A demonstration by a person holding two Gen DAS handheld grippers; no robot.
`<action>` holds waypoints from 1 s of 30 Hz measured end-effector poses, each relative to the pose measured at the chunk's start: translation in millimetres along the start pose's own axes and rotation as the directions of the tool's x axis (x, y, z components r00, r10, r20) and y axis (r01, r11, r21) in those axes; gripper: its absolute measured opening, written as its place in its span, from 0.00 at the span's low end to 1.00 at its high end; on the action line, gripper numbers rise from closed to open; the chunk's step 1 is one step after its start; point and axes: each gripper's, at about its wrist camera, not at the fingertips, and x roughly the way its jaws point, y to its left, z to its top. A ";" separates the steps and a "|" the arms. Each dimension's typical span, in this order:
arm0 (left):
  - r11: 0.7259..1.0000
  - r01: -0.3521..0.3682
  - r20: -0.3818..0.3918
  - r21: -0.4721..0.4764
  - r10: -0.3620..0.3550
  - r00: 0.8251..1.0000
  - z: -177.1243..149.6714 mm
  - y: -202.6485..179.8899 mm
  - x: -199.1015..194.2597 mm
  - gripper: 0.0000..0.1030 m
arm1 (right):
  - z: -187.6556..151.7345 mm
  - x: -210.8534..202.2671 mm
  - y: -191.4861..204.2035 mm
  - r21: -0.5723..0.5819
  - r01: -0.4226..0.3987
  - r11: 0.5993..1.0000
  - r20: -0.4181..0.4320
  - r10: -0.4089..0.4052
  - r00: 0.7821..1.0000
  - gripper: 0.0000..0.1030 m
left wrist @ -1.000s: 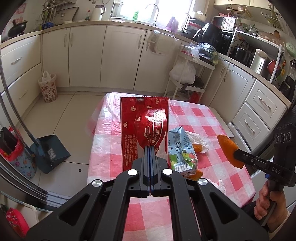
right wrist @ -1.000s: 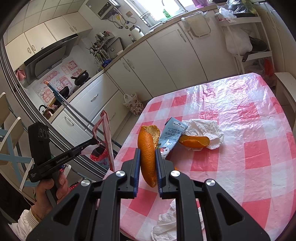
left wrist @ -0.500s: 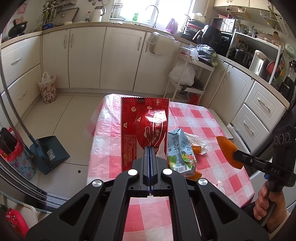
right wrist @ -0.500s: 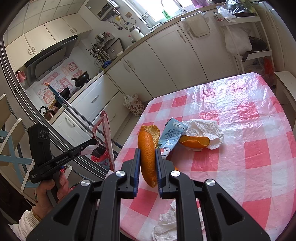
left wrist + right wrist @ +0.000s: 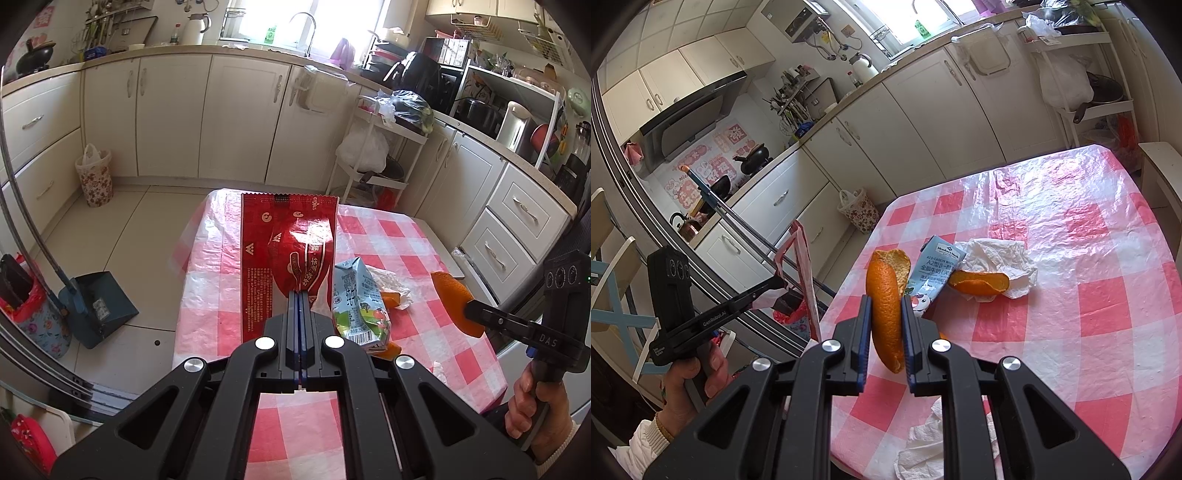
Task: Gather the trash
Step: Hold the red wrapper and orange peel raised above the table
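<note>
Two claws clenched: left claw (image 5: pixel 299 295) pinching the red wrapper (image 5: pixel 288 254), right claw (image 5: pixel 886 314) clamping orange peel (image 5: pixel 886 306), both raised off the bench (image 5: pixel 1071 229) for binning.

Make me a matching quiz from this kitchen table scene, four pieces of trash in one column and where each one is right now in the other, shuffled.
Things:
1. red snack bag
2. long orange peel
3. milk carton
4. small orange peel

Places:
A. flat on the checked tablecloth, beside the tissue
B. pinched in the left gripper
C. lying on the crumpled white tissue
D. clamped in the right gripper

Pairs: 1-B, 2-D, 3-A, 4-C
</note>
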 end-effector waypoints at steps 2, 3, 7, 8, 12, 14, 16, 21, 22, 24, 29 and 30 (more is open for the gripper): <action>1.000 0.000 0.002 0.000 0.000 1.000 1.9 -2.1 0.3 0.01 | 0.0 -0.3 0.0 0.000 0.000 1.000 0.001 0.000 1.000 0.16; 1.000 0.000 0.001 0.001 0.000 1.000 1.1 -1.7 -0.4 0.01 | -0.1 -0.2 -0.6 0.001 -0.001 1.000 0.000 0.001 1.000 0.16; 1.000 0.001 0.001 0.001 -0.001 1.000 1.0 -0.8 -0.4 0.01 | -0.2 -0.4 -0.9 0.001 -0.002 1.000 0.000 0.002 1.000 0.16; 1.000 0.001 0.001 0.001 -0.001 1.000 1.4 -0.6 -0.1 0.01 | -0.3 -0.4 -1.2 0.001 -0.001 1.000 0.001 0.001 1.000 0.16; 1.000 0.002 0.003 0.001 -0.002 1.000 1.1 -0.9 -1.2 0.01 | -0.3 -0.6 -1.2 0.002 -0.002 1.000 0.002 0.002 1.000 0.16; 1.000 0.002 0.005 0.000 -0.002 1.000 3.8 -2.4 0.0 0.01 | -0.3 -1.7 -0.6 0.003 -0.003 1.000 0.003 0.003 1.000 0.16; 1.000 0.002 0.006 0.000 -0.002 1.000 4.8 -3.4 0.4 0.01 | -0.3 -1.7 -0.5 0.003 -0.003 1.000 0.003 0.003 1.000 0.16; 1.000 0.002 0.007 0.000 -0.002 1.000 5.2 -2.5 0.5 0.01 | -0.3 -1.4 -0.1 0.003 -0.003 1.000 0.003 0.003 1.000 0.16; 1.000 0.003 0.007 0.000 -0.003 1.000 3.6 -1.8 -0.7 0.01 | -0.4 -1.7 -0.9 0.004 -0.004 1.000 0.004 0.004 1.000 0.16; 1.000 0.002 0.007 0.000 -0.002 1.000 3.1 -1.4 -1.1 0.01 | -0.3 -1.7 -0.5 0.004 -0.004 1.000 0.004 0.004 1.000 0.16; 1.000 0.004 0.008 0.001 -0.004 1.000 3.4 -0.5 -0.8 0.01 | -0.7 -2.2 -2.4 0.005 -0.005 1.000 0.005 0.005 1.000 0.16; 1.000 0.004 0.008 0.001 -0.004 1.000 3.7 -0.5 -0.5 0.01 | -0.7 -2.3 -2.6 0.005 -0.005 1.000 0.005 0.005 1.000 0.16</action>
